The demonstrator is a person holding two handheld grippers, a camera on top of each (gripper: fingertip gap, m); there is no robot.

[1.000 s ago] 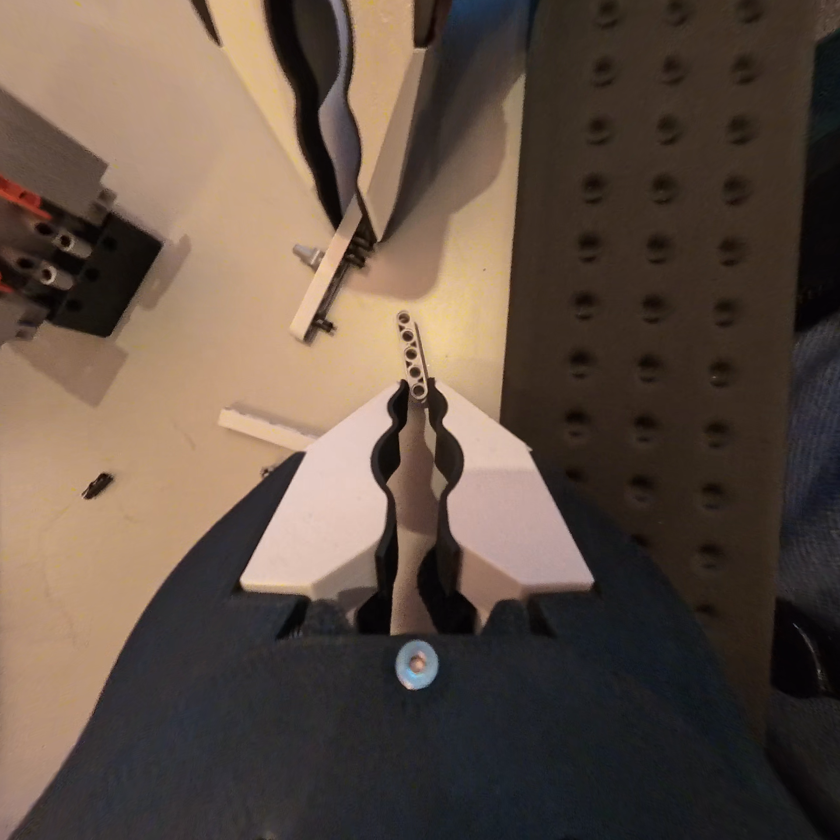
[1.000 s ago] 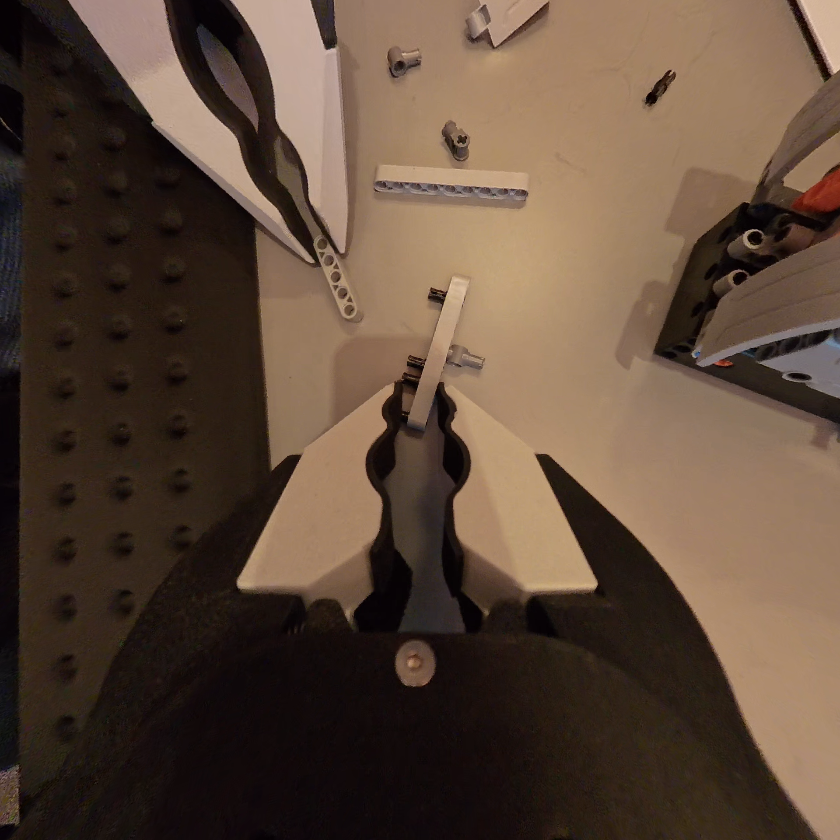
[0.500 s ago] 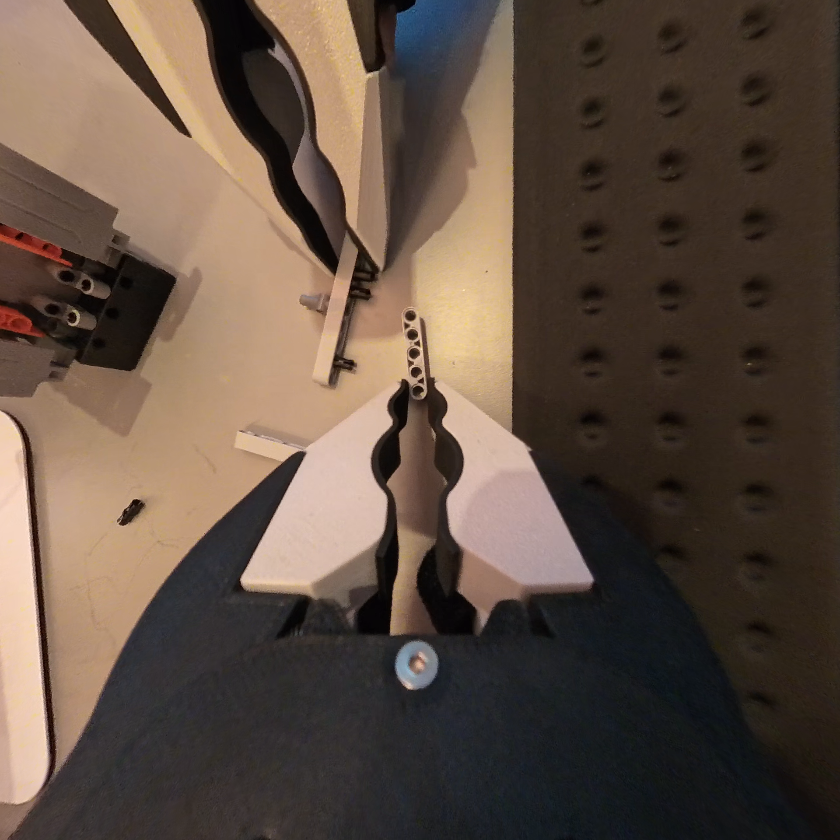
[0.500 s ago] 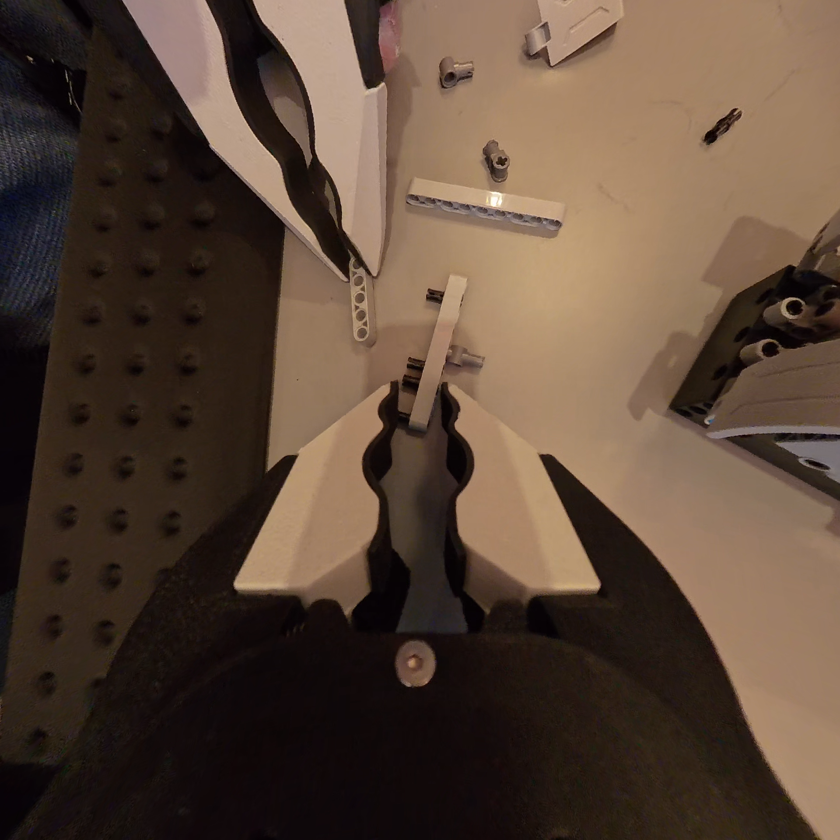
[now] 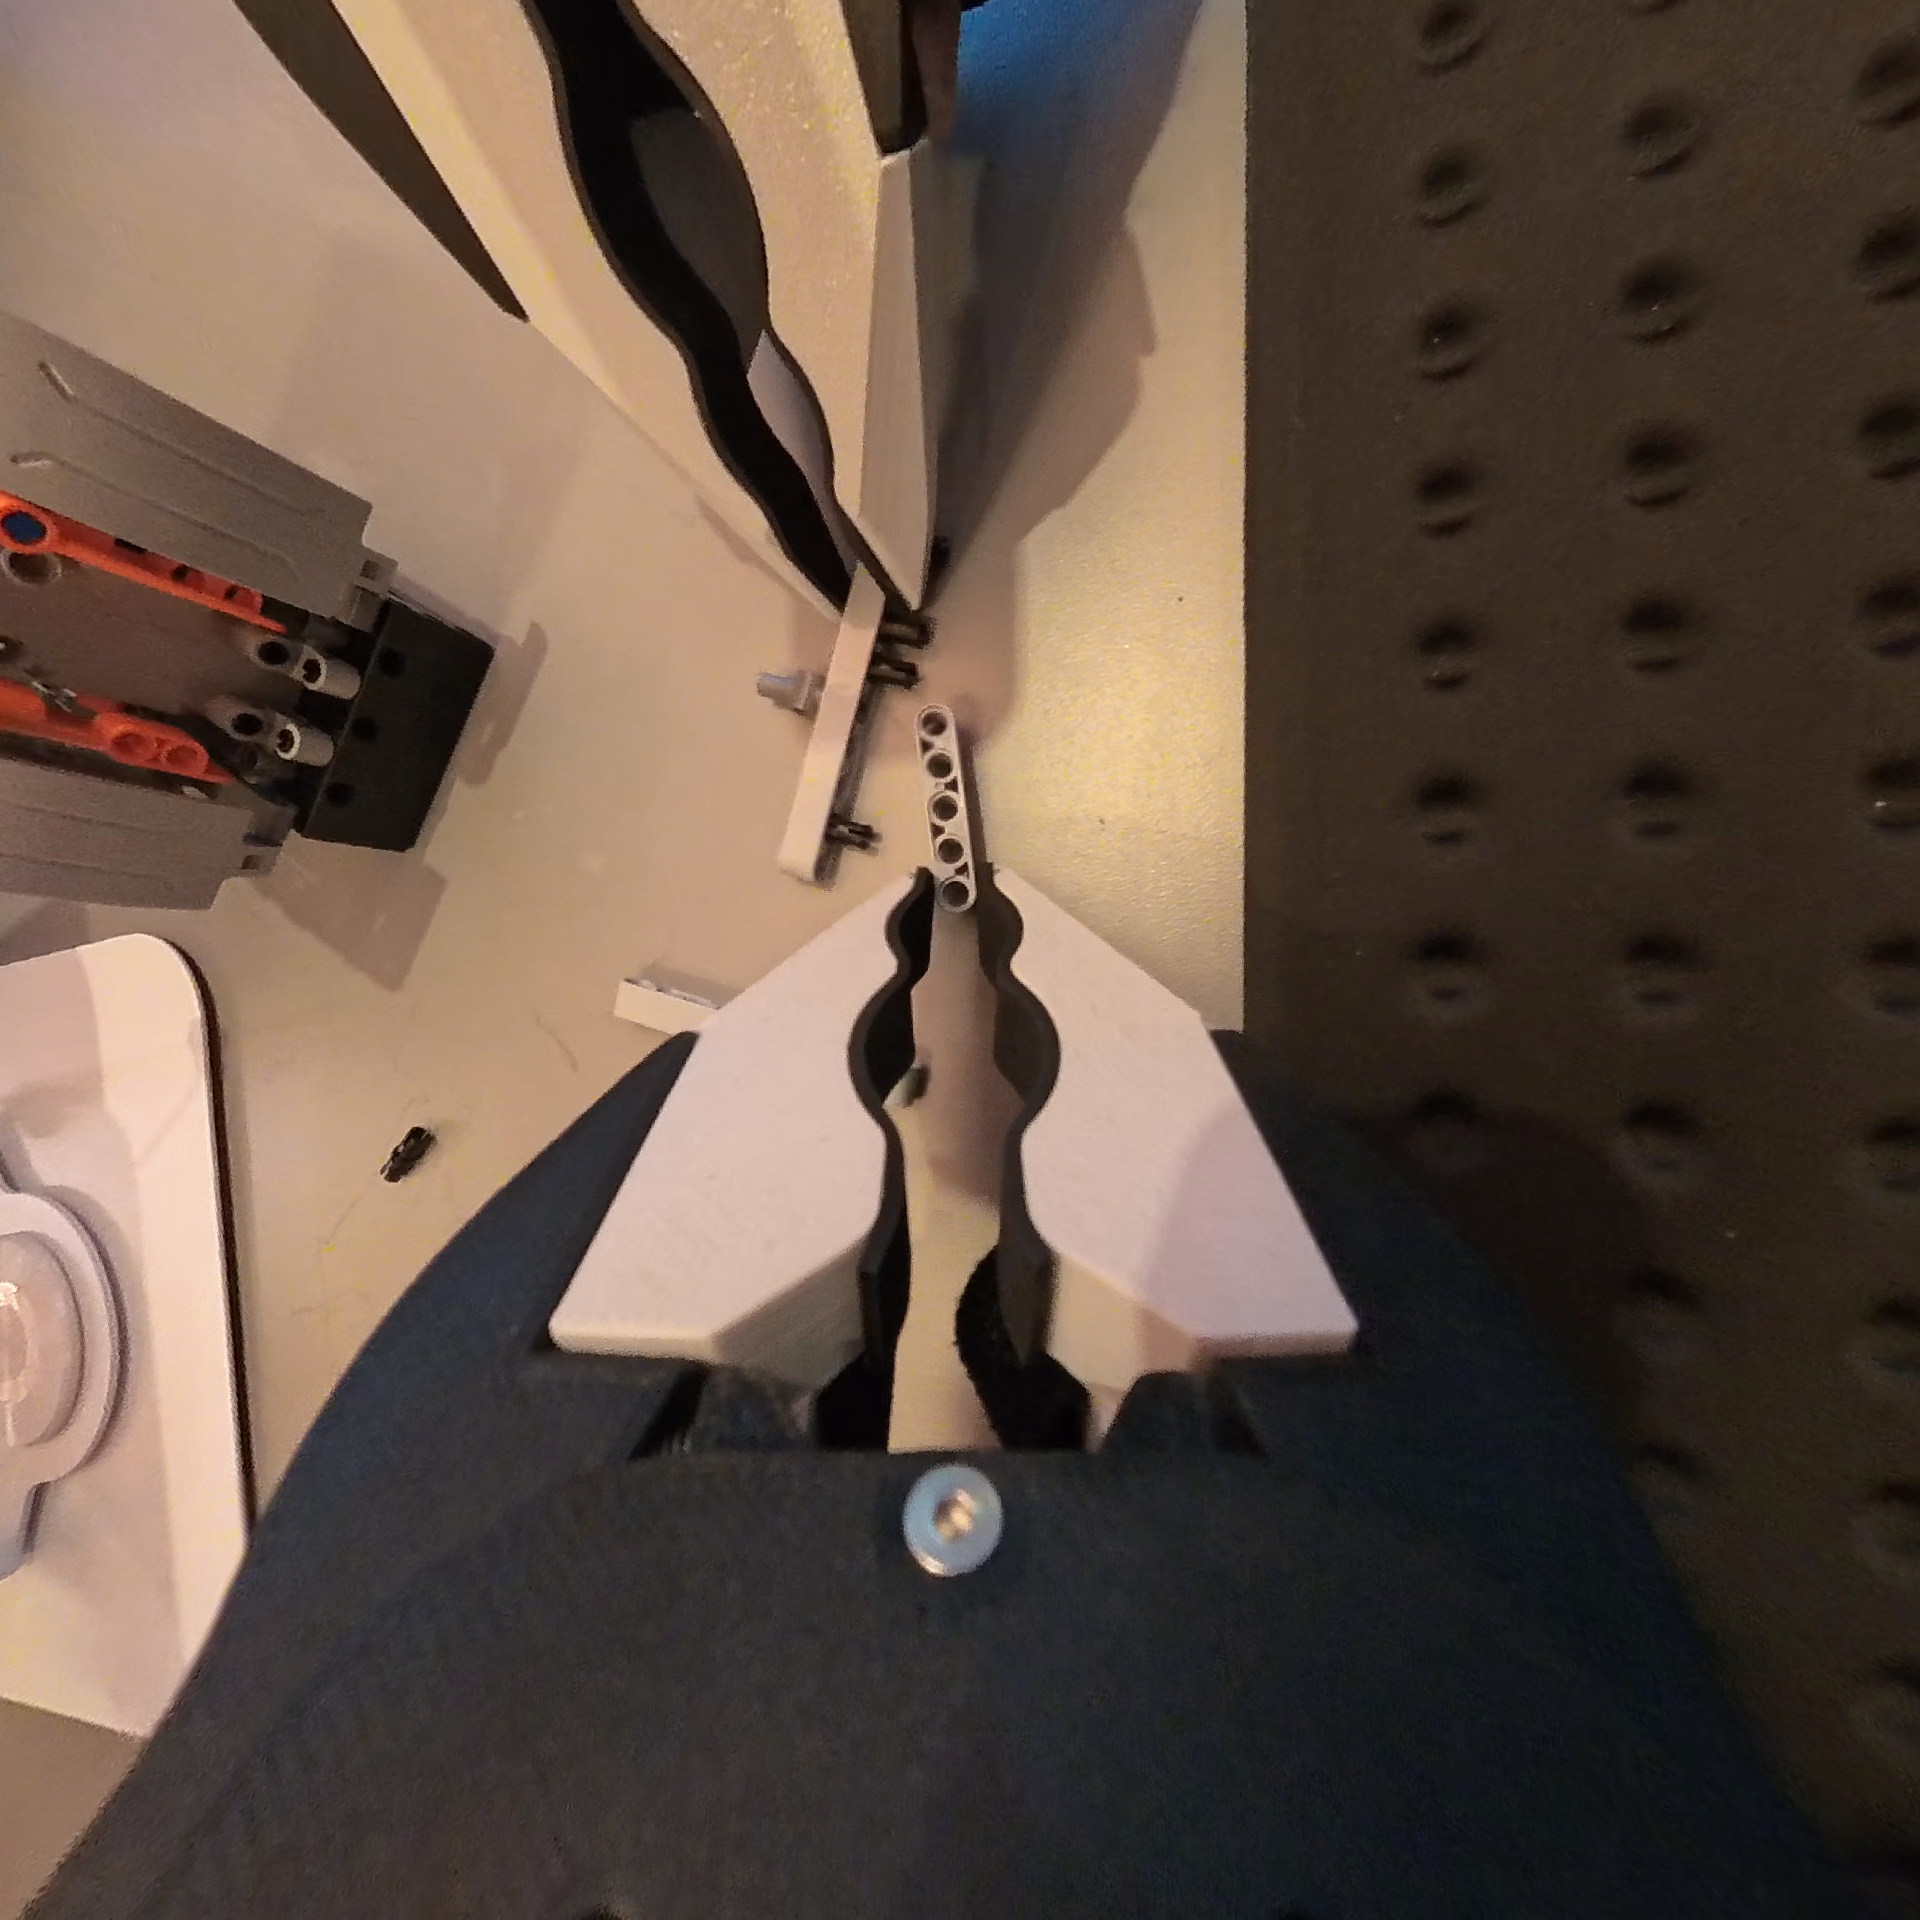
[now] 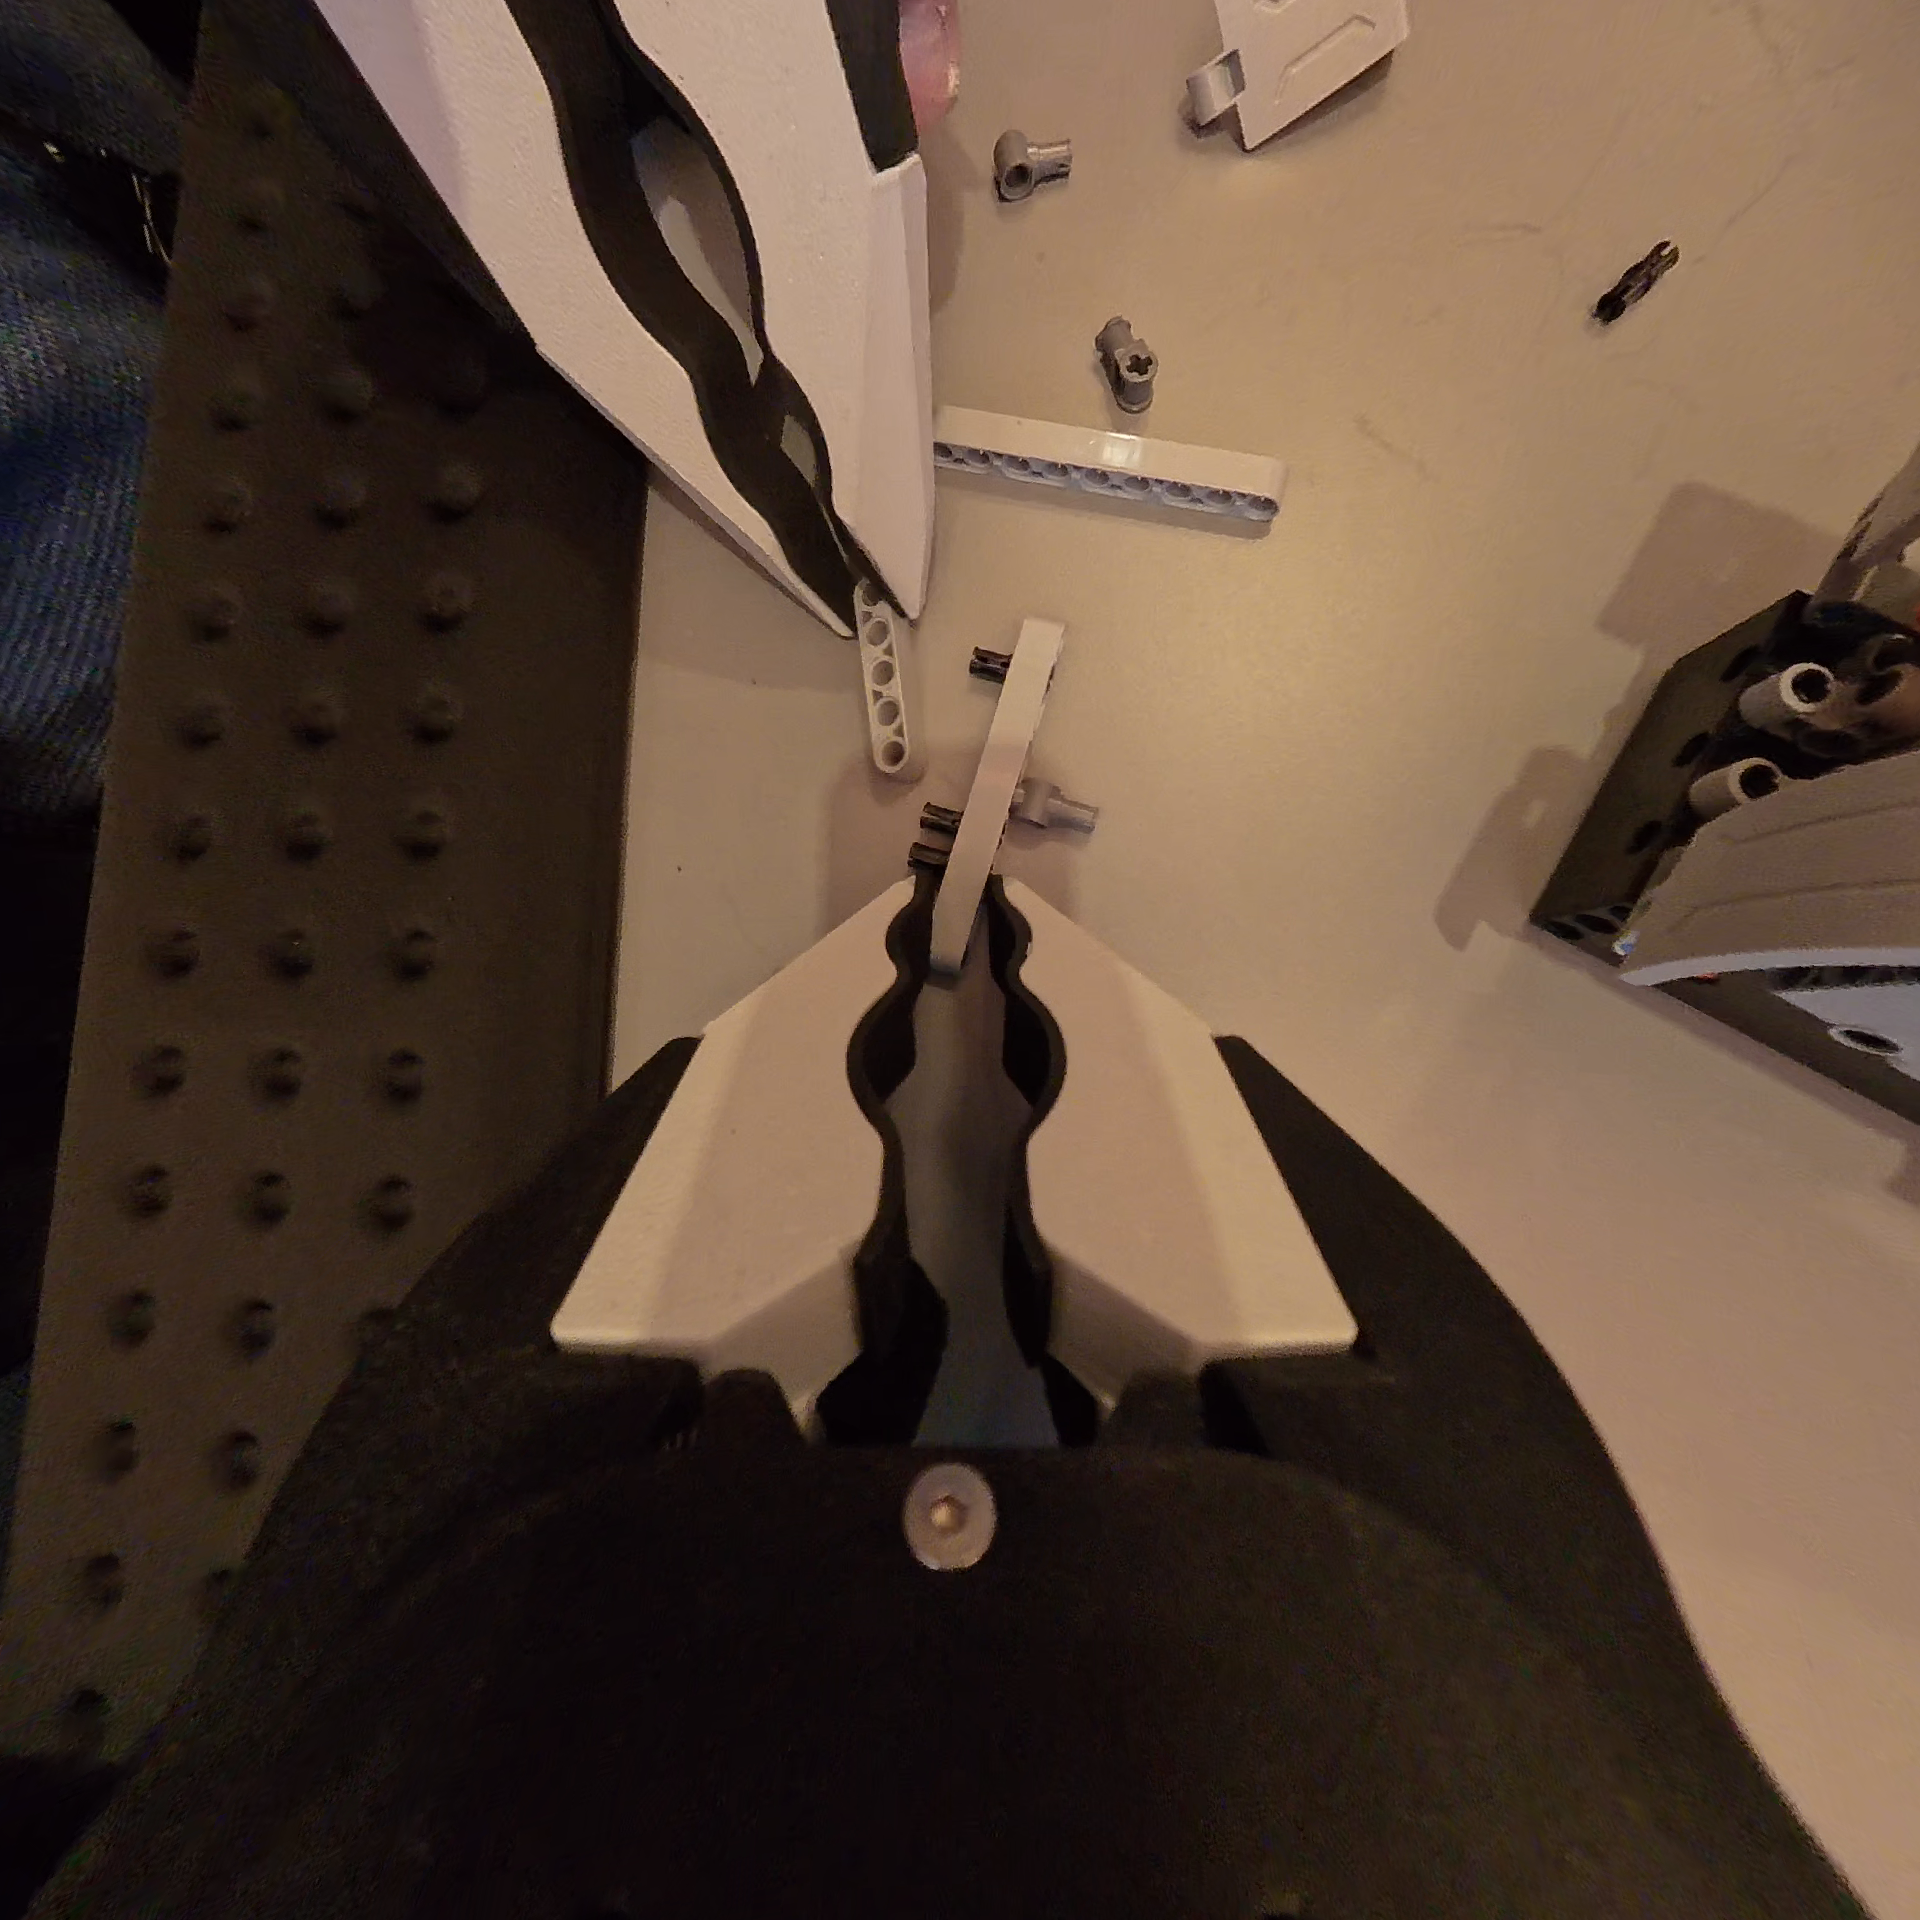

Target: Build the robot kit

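Cream worktop (image 5: 260, 260), dim warm light; dark studded rubber mat (image 5: 1558, 727) along its edge. A grey, black and orange brick assembly (image 5: 208, 675) sits at the far side from the mat, with a white rounded board (image 5: 135, 1143) just beside it. Left claw (image 5: 956, 883): clenched on one end of a thin light-grey five-hole beam (image 5: 948, 805), which sticks straight out ahead of the tips, holes facing the camera. Right claw (image 6: 956, 894): clenched on the end of a long white beam (image 6: 1003, 769) carrying three black pins on the side toward the mat and one grey peg on the other. Both pieces are held clear of the worktop as far as I can judge. Change over the last second: the claws have closed on each other. In the left wrist view the white beam was well apart from the thin beam and now hangs just beside it, the two nearly parallel; the thin beam's free end sits near the pair of black pins closest to the right claw. No contact visible between pin and hole; both grips are unchanged. Loose on the worktop: a second long white beam (image 6: 1107, 473) lying flat, a white panel piece (image 6: 1309, 62) at the frame edge, two small grey connectors (image 6: 1127, 358), and one stray black pin (image 6: 1633, 281) well apart from the rest.
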